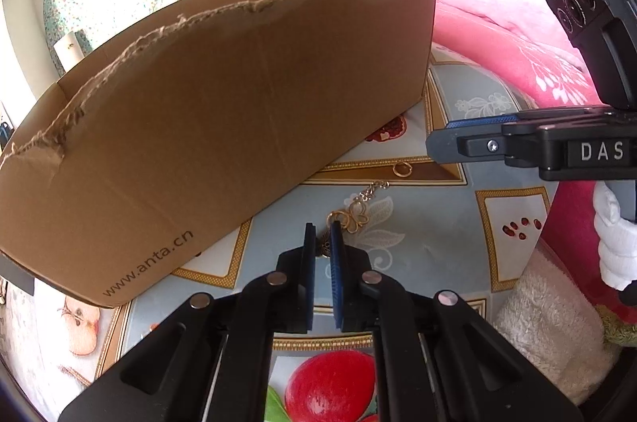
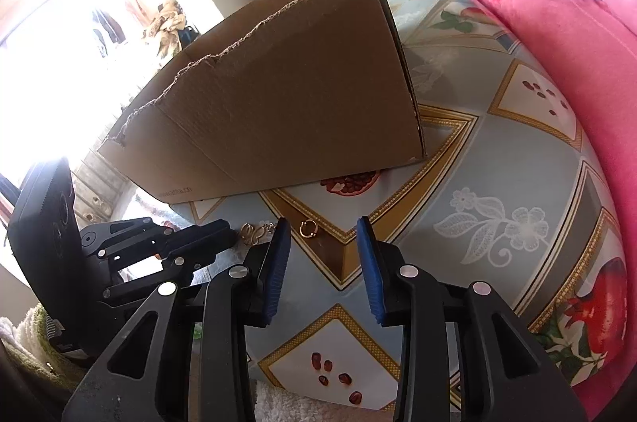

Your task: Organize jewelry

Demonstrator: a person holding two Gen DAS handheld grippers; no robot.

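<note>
Gold pendant (image 1: 352, 219) on its chain (image 1: 372, 190) is lying on the desk (image 1: 430, 243); my left gripper (image 1: 322, 235) is clamping its near end. Ring (image 1: 402, 168) is waiting beyond, near the box (image 1: 223, 95).

Right gripper (image 2: 322, 235) is hovering, jaws apart and empty, before the ring (image 2: 307, 227). Nothing looks boxed yet.
</note>
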